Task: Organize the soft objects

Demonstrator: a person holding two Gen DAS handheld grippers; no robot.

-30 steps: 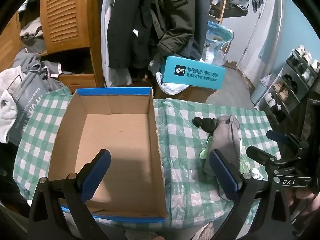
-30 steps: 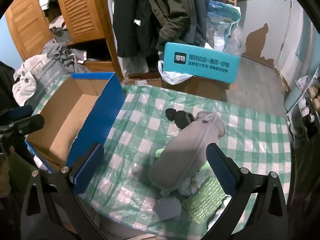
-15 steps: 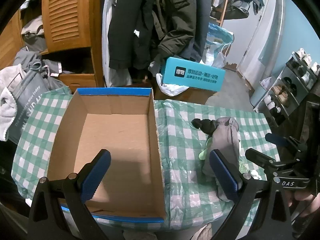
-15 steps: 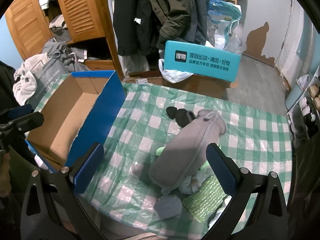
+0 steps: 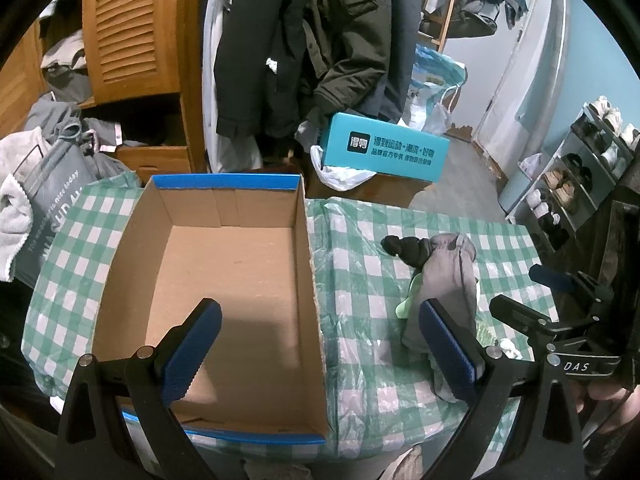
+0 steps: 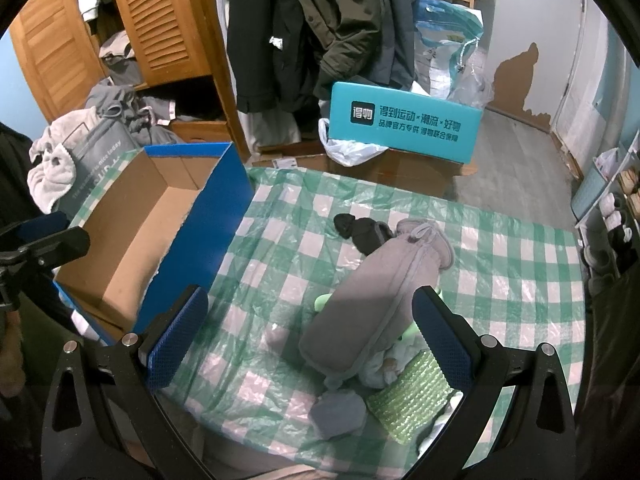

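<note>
An empty cardboard box with blue rim point(image 5: 224, 272) point(image 6: 132, 232) sits on the left of the green checked table point(image 5: 360, 240) point(image 6: 500, 280). To its right lies a pile of soft things: a long grey pouch point(image 6: 380, 300) point(image 5: 448, 280), a black rolled item point(image 6: 360, 230) point(image 5: 404, 248), a light green piece point(image 6: 324, 300), a green textured pad point(image 6: 412, 396) and a small grey cloth point(image 6: 340, 412). My left gripper point(image 5: 316, 348) is open and empty above the box's near end. My right gripper point(image 6: 308, 332) is open and empty, above the near table edge, its jaws straddling the pouch's near end.
A teal box point(image 6: 404, 124) stands on a carton beyond the table. Coats hang behind it point(image 6: 320, 20). A wooden wardrobe point(image 6: 160, 40) and heaped clothes point(image 6: 100, 136) are at the back left. A shoe rack point(image 5: 580, 168) stands on the right.
Both views have drifted slightly, as if the grippers pulled back or rose a little. Nothing on the table has moved and both grippers stay open.
</note>
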